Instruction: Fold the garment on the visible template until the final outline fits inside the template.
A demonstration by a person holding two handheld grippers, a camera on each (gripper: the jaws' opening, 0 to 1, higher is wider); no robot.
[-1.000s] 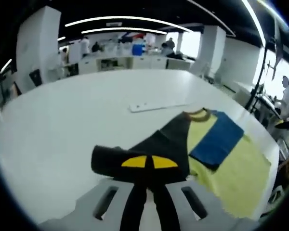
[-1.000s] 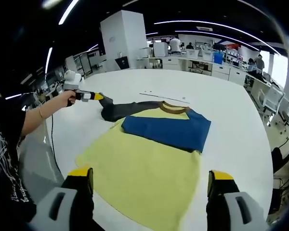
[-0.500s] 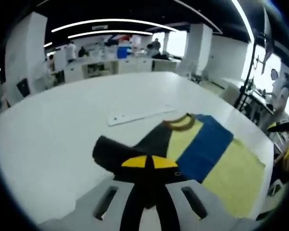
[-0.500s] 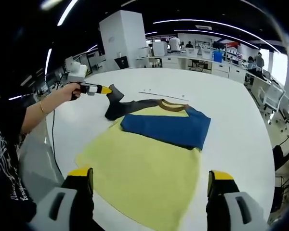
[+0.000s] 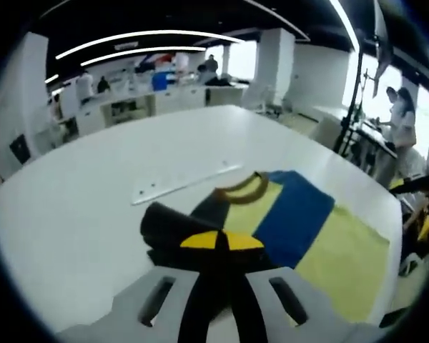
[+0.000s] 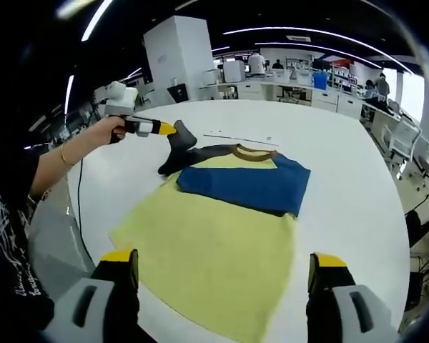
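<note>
left gripper (image 6: 173, 129) pinches the dark sleeve (image 6: 177, 151) of the garment (image 6: 222, 236); right gripper (image 6: 224, 270) spread; pale strip (image 6: 239, 138) near the worktop's (image 6: 343, 207) far edge.

Bright, even light from ceiling strips (image 6: 286, 32); window glare, soft blur, edges bent by fisheye.

Pale yellow garment (image 6: 214, 246) with blue sleeve (image 6: 247, 187) folded across, dark grey, perhaps black, sleeve (image 5: 173, 227), brown collar (image 6: 254, 151); white table (image 6: 343, 179); yellow-tipped black jaws.
</note>
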